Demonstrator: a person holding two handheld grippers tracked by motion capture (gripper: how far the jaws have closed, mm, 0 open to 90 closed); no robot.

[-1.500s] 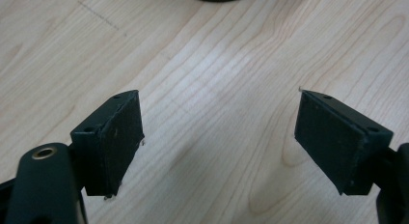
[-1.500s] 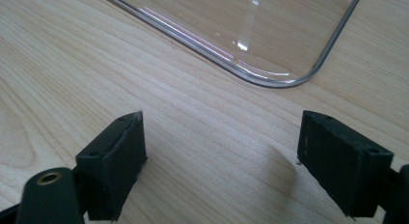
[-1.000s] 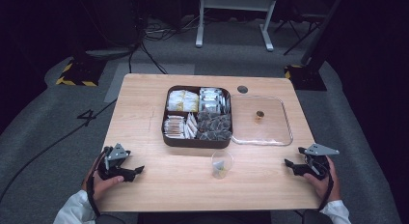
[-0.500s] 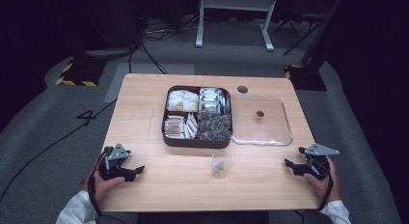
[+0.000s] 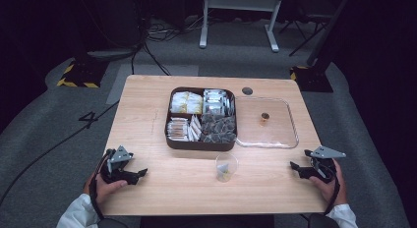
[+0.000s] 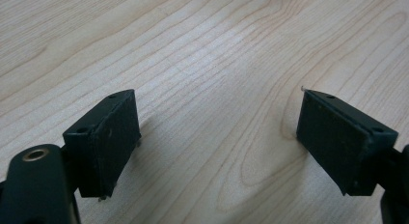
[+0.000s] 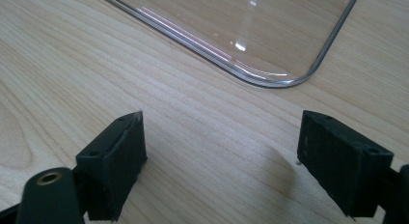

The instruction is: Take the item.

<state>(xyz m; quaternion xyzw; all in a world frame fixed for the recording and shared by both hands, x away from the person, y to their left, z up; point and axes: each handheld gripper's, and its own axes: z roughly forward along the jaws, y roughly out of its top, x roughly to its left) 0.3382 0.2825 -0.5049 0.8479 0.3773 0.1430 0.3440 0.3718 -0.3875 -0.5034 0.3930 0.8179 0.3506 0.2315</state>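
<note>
A dark four-compartment box (image 5: 202, 144) of wrapped packets and tea bags stands mid-table. Its clear lid (image 5: 266, 123), with a small brown knob, lies flat to the box's right. A small clear cup (image 5: 226, 167) holding a pyramid tea bag stands in front of the box. My left gripper (image 5: 140, 173) rests at the table's near left, open, with bare wood between its jaws (image 6: 217, 137). My right gripper (image 5: 295, 167) rests at the near right, open over bare wood (image 7: 219, 151), with the lid's corner (image 7: 289, 79) just ahead of it.
The wooden table (image 5: 147, 110) has a round cable hole (image 5: 247, 91) near its far edge. Grey carpet, cables and a white stand base (image 5: 238, 16) lie beyond the table. Bare wood lies between the cup and each gripper.
</note>
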